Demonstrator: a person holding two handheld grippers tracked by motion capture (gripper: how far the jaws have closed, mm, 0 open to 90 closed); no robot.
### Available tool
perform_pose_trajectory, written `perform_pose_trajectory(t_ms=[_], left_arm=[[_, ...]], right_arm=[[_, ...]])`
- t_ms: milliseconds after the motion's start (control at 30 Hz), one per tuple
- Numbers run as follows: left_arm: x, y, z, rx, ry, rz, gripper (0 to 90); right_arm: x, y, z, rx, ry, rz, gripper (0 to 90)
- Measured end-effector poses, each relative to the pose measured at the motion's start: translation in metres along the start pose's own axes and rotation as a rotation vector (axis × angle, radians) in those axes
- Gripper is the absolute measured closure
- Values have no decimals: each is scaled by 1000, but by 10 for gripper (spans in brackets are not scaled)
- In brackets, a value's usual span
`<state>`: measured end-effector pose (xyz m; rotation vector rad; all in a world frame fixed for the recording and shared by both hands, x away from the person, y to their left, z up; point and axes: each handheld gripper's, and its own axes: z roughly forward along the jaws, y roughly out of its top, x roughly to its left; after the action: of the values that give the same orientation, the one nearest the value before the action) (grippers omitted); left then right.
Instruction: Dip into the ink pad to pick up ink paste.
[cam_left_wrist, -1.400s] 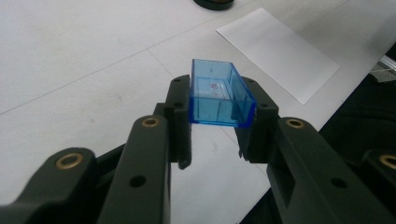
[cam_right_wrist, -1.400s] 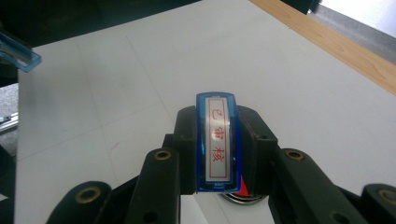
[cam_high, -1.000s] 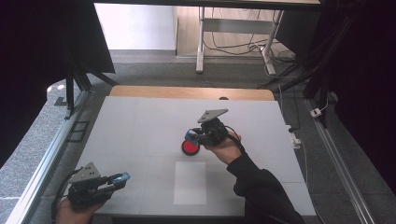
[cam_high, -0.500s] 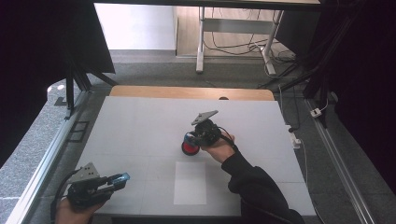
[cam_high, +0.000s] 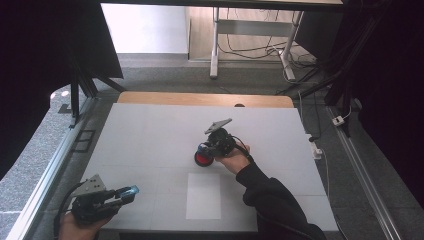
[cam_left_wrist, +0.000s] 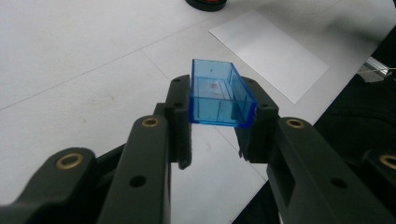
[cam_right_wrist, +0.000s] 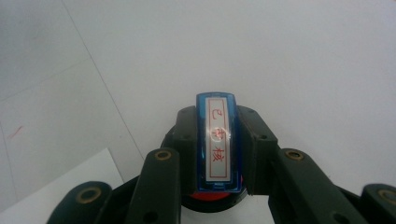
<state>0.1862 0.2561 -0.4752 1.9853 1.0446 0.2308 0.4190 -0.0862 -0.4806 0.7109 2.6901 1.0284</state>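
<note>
1. Left gripper (cam_high: 131, 191) sits at the near left corner of the counter (cam_high: 150, 130), fingers (cam_left_wrist: 180, 121) clamped on a clear blue cap (cam_left_wrist: 219, 99), open side facing away along the fingers
2. Right gripper (cam_high: 206, 151) is mid-counter, slightly right of centre, fingers (cam_right_wrist: 187, 140) closed on a blue stamp body (cam_right_wrist: 218, 142) with a white label and red characters
3. Stamp body sits over a round red ink pad (cam_high: 202, 159) in a black case; whether it touches the pad can't be told
4. White paper sheet (cam_high: 203, 196) lies flat just near-side of the ink pad, toward the near edge, between the two hands
5. Nothing else on the counter between cap and stamp; sheet is flat, no block
6. Open room: whole far half and left side of counter bare; wooden strip (cam_high: 200, 99) along the far edge
7. Off counter: metal rail (cam_high: 50, 170) along the left edge, cables (cam_high: 320, 145) by the right edge
</note>
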Motion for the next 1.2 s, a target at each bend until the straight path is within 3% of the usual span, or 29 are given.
perform_pose_trajectory(t_ms=[167,633,700,1200], left_arm=[[0,0,0,3,1,1,685],[-1,1,1,10,1,3,685],[-1,1,1,11,1,3,685],[0,1,2,13,-2,1,685]], right_arm=[[-2,0,1,4,4,24,717],[21,9,6,65,-111,-118,719],[22,9,6,66,-114,-121,719],[1,1,4,6,-13,33,718]])
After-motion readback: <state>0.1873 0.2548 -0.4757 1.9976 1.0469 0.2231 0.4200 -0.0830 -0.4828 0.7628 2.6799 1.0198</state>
